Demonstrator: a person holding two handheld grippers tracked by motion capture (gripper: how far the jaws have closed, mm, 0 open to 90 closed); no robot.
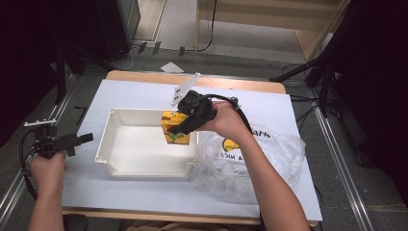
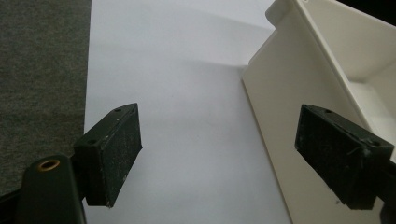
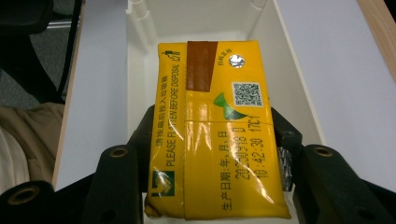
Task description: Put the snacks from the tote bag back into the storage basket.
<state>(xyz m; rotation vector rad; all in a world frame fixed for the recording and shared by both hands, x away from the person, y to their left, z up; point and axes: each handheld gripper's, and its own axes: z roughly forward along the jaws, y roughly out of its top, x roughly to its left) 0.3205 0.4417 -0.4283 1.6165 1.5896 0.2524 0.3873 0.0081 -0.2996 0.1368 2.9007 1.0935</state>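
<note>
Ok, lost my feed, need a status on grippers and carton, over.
Right gripper shut on yellow drink carton, over the white bin. Left gripper open, idle beside the bin's outer wall. Nothing in the way.

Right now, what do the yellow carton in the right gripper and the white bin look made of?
The yellow carton looks like coated paperboard: glossy glare, folded seam, printed text, foil straw hole. The white bin appears to be moulded plastic, matte and smooth, with rounded corners and a thin rim.
</note>
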